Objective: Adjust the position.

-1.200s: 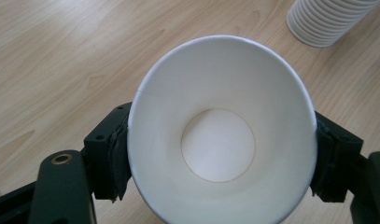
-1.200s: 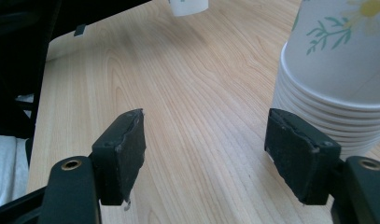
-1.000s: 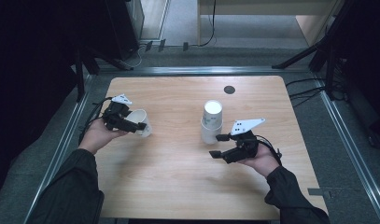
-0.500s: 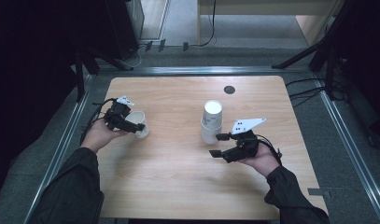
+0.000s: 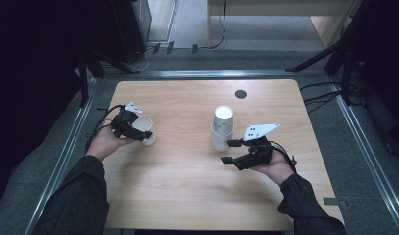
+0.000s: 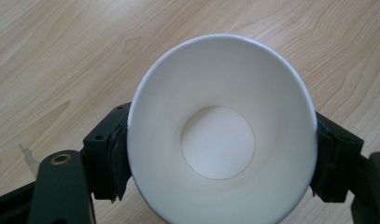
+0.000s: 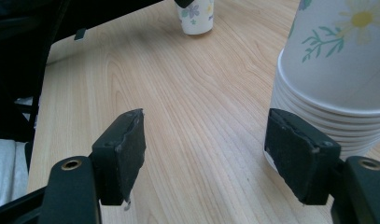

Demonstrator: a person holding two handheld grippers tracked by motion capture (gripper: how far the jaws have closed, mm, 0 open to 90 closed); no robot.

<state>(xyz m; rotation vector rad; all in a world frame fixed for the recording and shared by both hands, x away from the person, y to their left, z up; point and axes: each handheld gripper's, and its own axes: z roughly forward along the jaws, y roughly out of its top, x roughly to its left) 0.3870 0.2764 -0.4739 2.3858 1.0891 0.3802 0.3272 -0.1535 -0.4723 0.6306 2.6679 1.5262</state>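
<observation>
Toward the left side of the bench (image 5: 187, 186), a single paper cup (image 5: 144, 130) sits clamped between the jaws of the left gripper (image 5: 138, 133), its white inside facing that gripper's camera and the pads (image 6: 114, 154) pressing its wall on both sides. Near the bench's middle stands a stack of cups (image 5: 222, 128), mouths down, printed with flowers. Just beside the stack's base the right gripper (image 5: 229, 152) hovers with its jaws spread wide and nothing between them, one pad (image 7: 295, 149) close by the lowest rims.
</observation>
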